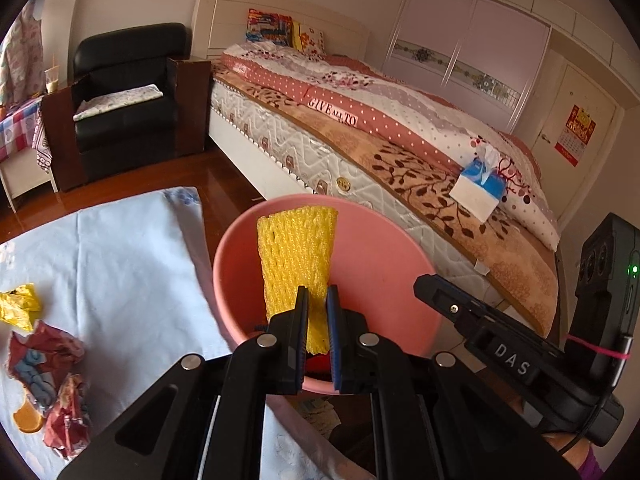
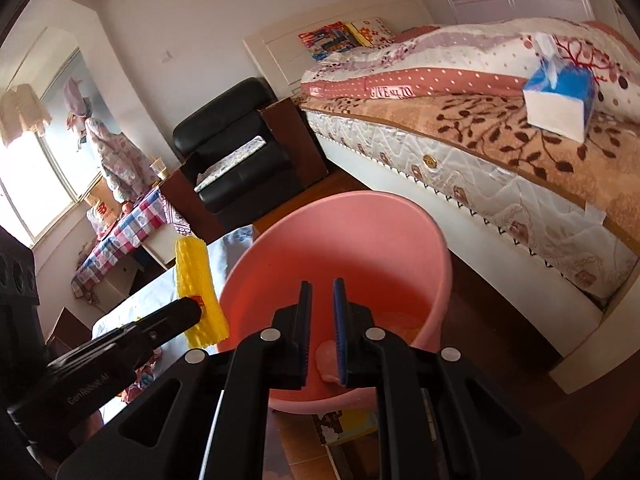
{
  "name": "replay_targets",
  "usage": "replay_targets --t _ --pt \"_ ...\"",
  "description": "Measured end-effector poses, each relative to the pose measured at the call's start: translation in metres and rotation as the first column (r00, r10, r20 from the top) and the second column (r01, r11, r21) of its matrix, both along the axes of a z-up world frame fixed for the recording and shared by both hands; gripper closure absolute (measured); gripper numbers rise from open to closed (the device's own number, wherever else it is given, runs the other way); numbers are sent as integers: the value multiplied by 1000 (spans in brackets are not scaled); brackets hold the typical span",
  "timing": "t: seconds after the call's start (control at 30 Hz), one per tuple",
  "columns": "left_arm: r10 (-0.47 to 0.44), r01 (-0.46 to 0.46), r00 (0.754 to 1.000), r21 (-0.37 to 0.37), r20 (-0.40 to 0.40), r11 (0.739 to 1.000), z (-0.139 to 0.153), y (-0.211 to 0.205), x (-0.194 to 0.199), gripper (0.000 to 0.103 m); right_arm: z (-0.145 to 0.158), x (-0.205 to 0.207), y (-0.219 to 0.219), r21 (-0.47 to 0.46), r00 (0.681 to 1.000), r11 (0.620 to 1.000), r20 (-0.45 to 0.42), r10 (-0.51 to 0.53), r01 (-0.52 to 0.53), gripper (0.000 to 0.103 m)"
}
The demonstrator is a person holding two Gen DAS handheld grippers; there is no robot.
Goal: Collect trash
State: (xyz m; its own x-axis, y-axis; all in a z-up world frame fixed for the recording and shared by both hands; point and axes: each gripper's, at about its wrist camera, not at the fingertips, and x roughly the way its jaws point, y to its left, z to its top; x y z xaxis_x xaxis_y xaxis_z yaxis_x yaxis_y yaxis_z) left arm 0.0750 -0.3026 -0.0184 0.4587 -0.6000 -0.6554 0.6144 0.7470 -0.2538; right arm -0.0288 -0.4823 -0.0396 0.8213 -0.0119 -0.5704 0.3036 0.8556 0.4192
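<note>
My left gripper (image 1: 318, 288) is shut on a yellow foam fruit net (image 1: 296, 248), which stands upright over the mouth of the pink plastic bin (image 1: 380, 260). The same net (image 2: 196, 276) shows at the bin's left rim in the right wrist view, with the left gripper (image 2: 196, 304) clamped on it. My right gripper (image 2: 322, 282) is nearly closed at the near side of the bin (image 2: 360, 232), and a fold of pink rim (image 2: 328, 360) sits deep between its fingers. Seen from the left wrist, the right gripper (image 1: 424, 284) reaches over the bin's right rim.
A table under a pale blue cloth (image 1: 120, 260) lies left of the bin, with a yellow wrapper (image 1: 18, 306), crumpled red wrappers (image 1: 44, 356) and an orange piece (image 1: 28, 420). A bed with a tissue box (image 1: 478, 188) runs behind, beside a black armchair (image 1: 128, 92).
</note>
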Motion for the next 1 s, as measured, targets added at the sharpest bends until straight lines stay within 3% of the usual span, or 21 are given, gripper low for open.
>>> replay_targets --t 0.3,0.53,1.0 --pt "-3 3 1000 -3 -19 1000 -7 -6 3 95 -8 2 -1 -2 1000 1000 -21 3 -3 92" --pt "8 -8 1000 -26 -9 1000 3 -3 3 95 -4 6 13 -52 999 998 -25 28 -30 92" --pt "8 -8 1000 -65 14 998 18 12 -5 95 4 3 25 -68 999 997 -28 31 -33 92"
